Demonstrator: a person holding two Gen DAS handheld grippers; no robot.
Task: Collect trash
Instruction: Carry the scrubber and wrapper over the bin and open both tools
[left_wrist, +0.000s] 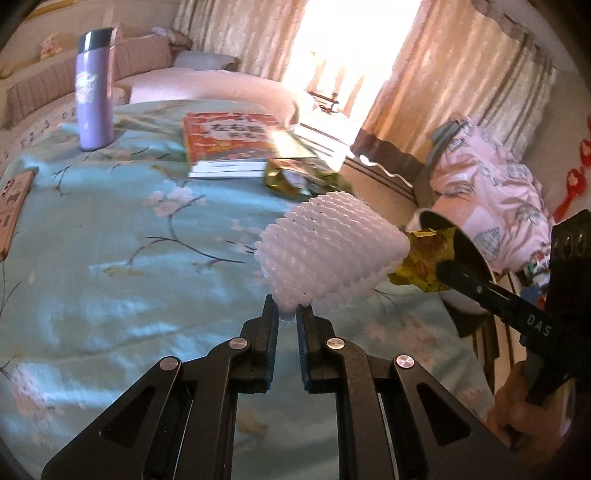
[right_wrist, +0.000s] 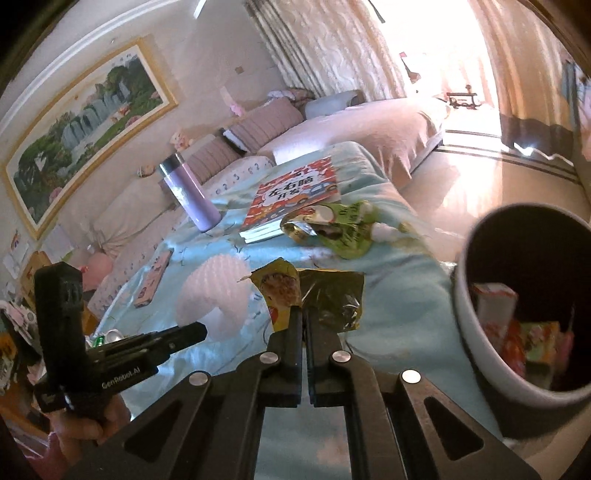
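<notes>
My left gripper is shut on the lower edge of a white foam net sleeve, which hangs above the light blue flowered bedspread. In the right wrist view that foam sleeve shows at the left gripper's tip. My right gripper is shut on a crumpled yellow-green snack wrapper, lifted off the bed. In the left wrist view the same wrapper is at the right gripper's tip, by the bin's mouth. A white trash bin with a dark inside holds several colourful packets. A green crumpled bag lies on the bed near the books.
A lilac flask stands upright at the far left of the bed. A stack of books with a red cover lies beyond the green bag. A flat brown box lies at the left edge. A pink patterned garment hangs over a chair behind the bin.
</notes>
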